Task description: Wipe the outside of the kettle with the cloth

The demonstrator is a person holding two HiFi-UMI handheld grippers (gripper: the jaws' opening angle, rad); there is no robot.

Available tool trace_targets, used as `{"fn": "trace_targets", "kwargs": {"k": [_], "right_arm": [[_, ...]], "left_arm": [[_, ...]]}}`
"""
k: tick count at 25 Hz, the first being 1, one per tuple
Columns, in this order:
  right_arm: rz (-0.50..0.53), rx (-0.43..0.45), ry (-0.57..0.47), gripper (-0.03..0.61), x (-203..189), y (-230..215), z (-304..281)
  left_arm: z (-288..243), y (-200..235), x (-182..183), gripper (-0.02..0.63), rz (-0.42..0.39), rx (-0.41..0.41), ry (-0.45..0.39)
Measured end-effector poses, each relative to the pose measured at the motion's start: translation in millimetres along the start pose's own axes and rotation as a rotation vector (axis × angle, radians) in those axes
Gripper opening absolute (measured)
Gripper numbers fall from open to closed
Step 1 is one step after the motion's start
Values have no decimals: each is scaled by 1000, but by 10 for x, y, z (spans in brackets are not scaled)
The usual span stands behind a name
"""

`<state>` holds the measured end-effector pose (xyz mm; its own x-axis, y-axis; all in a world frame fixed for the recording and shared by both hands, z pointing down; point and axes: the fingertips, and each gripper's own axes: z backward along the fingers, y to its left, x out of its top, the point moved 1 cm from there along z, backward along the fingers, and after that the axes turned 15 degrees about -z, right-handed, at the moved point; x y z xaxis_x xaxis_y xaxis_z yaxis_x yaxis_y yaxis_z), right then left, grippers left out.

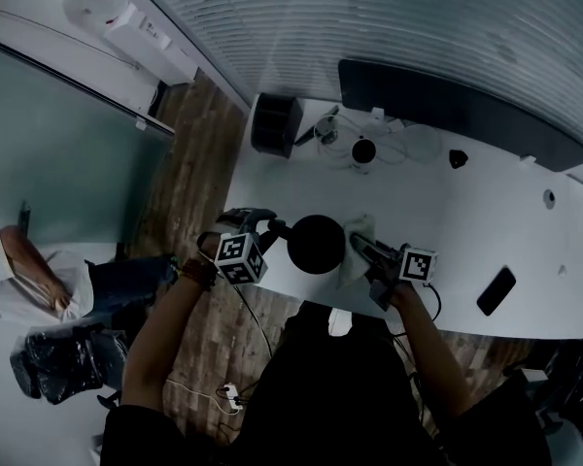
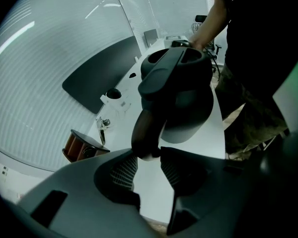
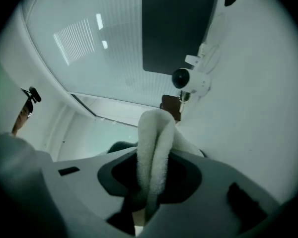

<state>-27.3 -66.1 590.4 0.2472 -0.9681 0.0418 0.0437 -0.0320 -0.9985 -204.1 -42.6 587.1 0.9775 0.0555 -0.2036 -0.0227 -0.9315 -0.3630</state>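
Leaning over the near edge of the white desk (image 1: 486,212), the person works with a gripper in each hand. The left gripper (image 2: 148,155) has its jaws closed on the lower end of the handle (image 2: 145,135) of the black kettle (image 2: 184,100). From above, the kettle (image 1: 317,244) sits right at the desk's front edge, between the two grippers. I cannot tell whether its base is resting on the desk. The right gripper (image 3: 151,180) has its jaws clamped on a folded white cloth (image 3: 155,138), which stands up in a loop between them. In the head view the cloth (image 1: 356,260) is at the kettle's right side, close against it. Further back on the desk are a long dark panel (image 1: 447,105) and a small white stand with a black ball on it (image 1: 363,150). A dark phone (image 1: 496,291) lies to the right. Another person sits on the floor (image 1: 189,153) well off to the left.
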Motion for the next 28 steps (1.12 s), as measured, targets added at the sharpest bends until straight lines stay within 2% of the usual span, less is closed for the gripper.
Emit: {"fn": "trace_targets", "kwargs": {"k": [6,8,11,16,19,22,28], "right_arm": [[-240,-121,-157,92,43,-895,112],[-267,-147,-171,92,21,-997,130],[-198,-105,-114,92,41,-639,179],[112,18,44,92,194,467,159],[232,-7,190,92,20,722,-208],[235,-34,219,92,-13,637,-340],[185,-68,149,92,81,400,-195]], "left_arm": [[-33,44,21,141,-3,-8,-4],[-41,52,21,141,-11,-13,0],[-54,70,39,141,-33,-21,-5],[-107,206,89,141,-92,-32,-26],[-144,259,133,141,-125,-46,-30],[-173,300,175,141,-163,-61,-33],[-227,386,305,141,-279,-114,-24]]}}
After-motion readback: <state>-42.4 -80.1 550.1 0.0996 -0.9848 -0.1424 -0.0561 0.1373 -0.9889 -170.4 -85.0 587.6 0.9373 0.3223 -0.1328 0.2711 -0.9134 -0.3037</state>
